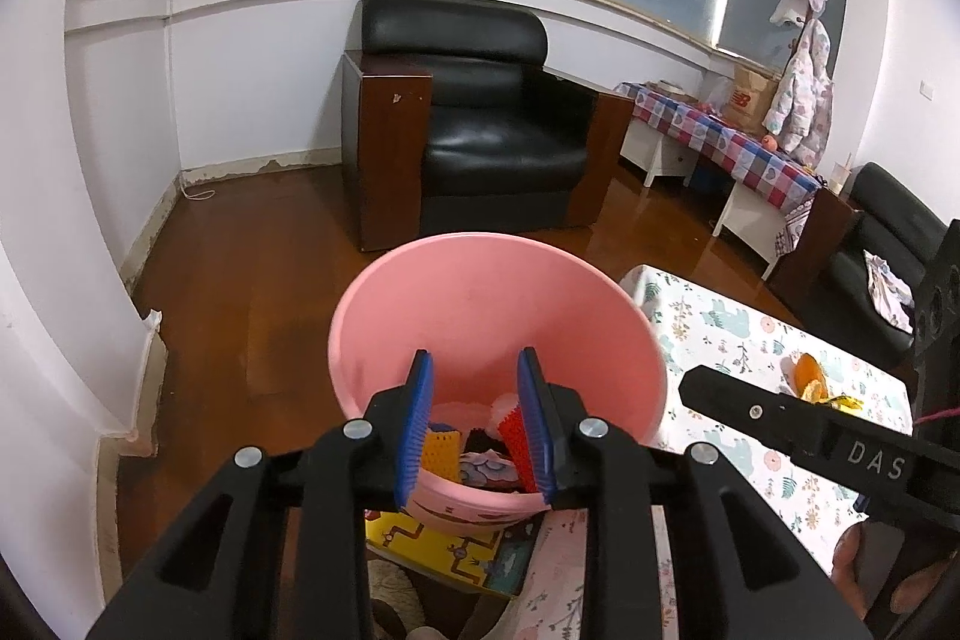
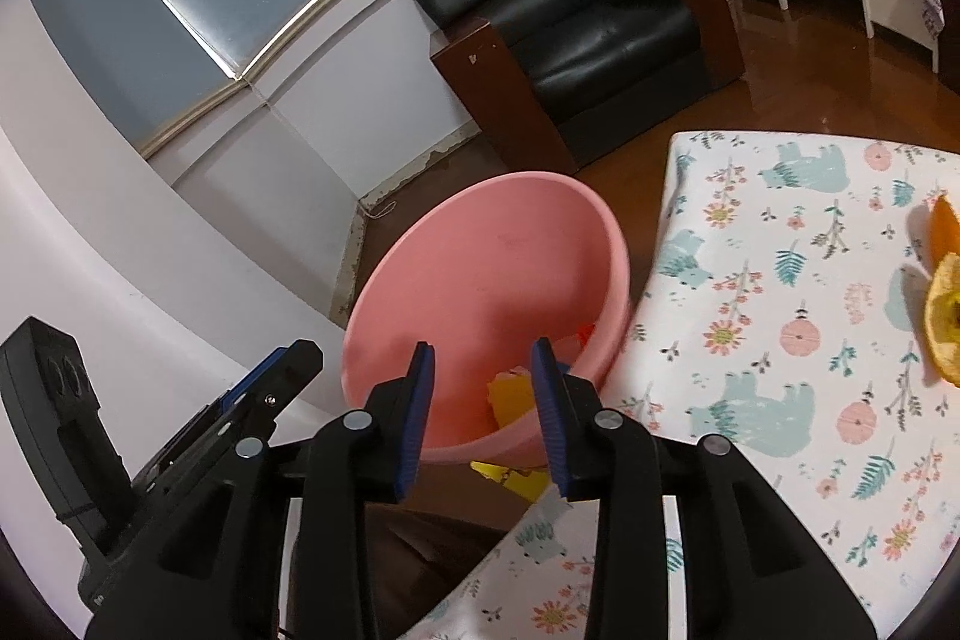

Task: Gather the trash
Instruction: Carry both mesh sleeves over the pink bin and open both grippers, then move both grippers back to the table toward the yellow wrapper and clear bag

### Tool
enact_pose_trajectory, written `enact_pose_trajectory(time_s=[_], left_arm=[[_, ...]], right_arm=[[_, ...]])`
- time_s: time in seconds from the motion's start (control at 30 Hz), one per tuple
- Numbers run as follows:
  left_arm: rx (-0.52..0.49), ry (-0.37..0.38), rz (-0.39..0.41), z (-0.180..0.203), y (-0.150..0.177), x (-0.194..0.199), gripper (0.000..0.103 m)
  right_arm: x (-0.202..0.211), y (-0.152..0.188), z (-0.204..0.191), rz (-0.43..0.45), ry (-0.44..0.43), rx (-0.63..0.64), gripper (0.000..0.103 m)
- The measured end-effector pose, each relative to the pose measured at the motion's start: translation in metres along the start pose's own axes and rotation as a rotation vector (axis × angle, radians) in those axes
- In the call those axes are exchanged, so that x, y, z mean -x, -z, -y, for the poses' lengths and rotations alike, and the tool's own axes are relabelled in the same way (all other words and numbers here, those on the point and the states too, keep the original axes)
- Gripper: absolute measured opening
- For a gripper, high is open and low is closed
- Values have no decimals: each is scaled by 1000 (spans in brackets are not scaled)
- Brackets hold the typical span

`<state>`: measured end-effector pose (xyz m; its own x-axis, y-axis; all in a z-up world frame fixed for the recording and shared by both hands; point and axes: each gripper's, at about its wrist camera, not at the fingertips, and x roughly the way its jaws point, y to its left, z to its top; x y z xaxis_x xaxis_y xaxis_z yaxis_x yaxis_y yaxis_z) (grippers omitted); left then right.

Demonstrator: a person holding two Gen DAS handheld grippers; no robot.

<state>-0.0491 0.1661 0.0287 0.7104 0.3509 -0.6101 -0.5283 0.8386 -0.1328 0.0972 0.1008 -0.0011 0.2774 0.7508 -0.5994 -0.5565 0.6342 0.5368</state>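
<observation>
While both pairs of tongs hang over the pink bucket [image 1: 498,334], we judge the drop to be the step in hand, with the next pickup to follow.

Furthest left, the left tongs [image 1: 477,430] stand apart with nothing between the blue pads; through the gap we see only litter already lying in the bucket's bottom, a yellow piece [image 1: 441,451] and a red one [image 1: 515,439] among it. We hold them over the middle of the opening, so anything let go lands inside and not on the wooden floor [image 1: 240,280].

Next along, the right tongs [image 2: 483,418] are likewise apart and empty, poised over the bucket's near rim. That is close to the edge, so before any release we would want them further over the opening.

To the right, on the surface [image 2: 780,280] with its animal-print cloth, orange peel [image 2: 945,316] lies well apart from the bucket. We judge it the next trash to collect. Curled peel is light and springy, so we approach low, pinch an edge firmly, and lift clear of the cloth so it does not snag or drag.
</observation>
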Motion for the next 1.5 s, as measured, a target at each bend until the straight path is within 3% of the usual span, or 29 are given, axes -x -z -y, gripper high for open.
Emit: enact_pose_trajectory(time_s=[0.5,0.93,1.5], left_arm=[[-63,61,-1,37,4,5,28],[-139,160,-29,84,15,5,28],[-205,405,-145,176,33,-18,29]], right_arm=[[46,14,29,75,101,-24,34],[99,40,82,128,239,-124,34],[199,81,160,319,492,-330,34]])
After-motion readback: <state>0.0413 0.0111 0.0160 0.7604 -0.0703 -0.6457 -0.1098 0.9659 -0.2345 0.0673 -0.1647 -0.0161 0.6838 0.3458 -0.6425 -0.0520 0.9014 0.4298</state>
